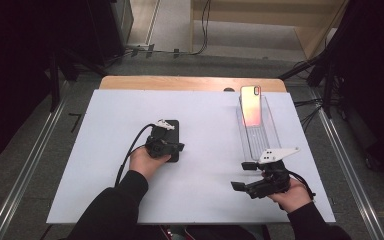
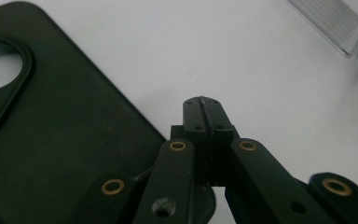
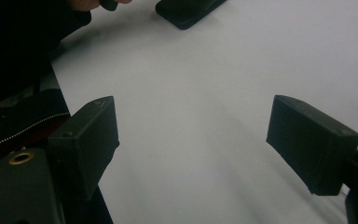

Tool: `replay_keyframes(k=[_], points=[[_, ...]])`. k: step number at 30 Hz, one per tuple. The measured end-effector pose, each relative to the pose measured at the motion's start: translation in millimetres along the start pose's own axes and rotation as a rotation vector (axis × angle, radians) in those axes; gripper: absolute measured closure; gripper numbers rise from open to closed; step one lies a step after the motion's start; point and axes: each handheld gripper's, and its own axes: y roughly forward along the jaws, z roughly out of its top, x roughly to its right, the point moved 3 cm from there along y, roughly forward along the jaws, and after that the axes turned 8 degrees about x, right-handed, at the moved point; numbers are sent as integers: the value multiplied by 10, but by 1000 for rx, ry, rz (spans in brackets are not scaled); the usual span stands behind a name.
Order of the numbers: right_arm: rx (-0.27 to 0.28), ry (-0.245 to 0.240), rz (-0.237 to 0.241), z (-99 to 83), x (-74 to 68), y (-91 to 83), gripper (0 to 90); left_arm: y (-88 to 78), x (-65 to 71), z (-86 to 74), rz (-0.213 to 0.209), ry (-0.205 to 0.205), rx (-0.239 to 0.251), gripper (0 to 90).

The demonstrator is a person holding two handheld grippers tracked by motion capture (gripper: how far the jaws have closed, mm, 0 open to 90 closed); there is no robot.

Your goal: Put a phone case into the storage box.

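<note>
Left gripper view: the left claw point(image 2: 205, 106) is pressed together on nothing, just beside the black phone case point(image 2: 56, 130); the right claw point(image 3: 193, 140) gapes wide.

Lab or recording studio setup, not a home. White board point(image 1: 205, 170) covers a wooden tabletop point(image 1: 190, 83), standing alone on grey carpet floor point(image 1: 40, 165). Metal floor rails point(image 1: 22, 175) run along both sides. Black equipment stands point(image 1: 55, 75) and loose cables point(image 1: 200, 30) at the back, dark curtains point(image 1: 10, 60) on both sides, light wood platform point(image 1: 280, 20) behind.
</note>
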Motion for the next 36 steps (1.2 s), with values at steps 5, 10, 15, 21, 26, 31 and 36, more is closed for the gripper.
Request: replay_keyframes(k=[5, 10, 15, 21, 26, 31, 36], points=[[-4, -2, 7, -4, 1, 17, 148, 11, -14, -35, 4, 5, -16, 900], [-4, -3, 8, -6, 11, 28, 148, -30, -32, -50, -1, 0, -11, 900], [-3, -3, 10, -11, 22, 45, 148, -77, -47, -62, 9, 4, -13, 900], [-9, -9, 16, -5, 21, 70, 148, 52, 45, -70, -2, 22, -33, 900], [-10, -9, 16, -7, 26, 67, 148, 86, 62, -95, 18, 31, -54, 900], [-6, -4, 17, -9, 22, 55, 148, 19, 0, -108, 35, 22, -61, 900], [-7, -6, 16, -7, 22, 59, 148, -86, -95, -145, 50, 4, -65, 900]])
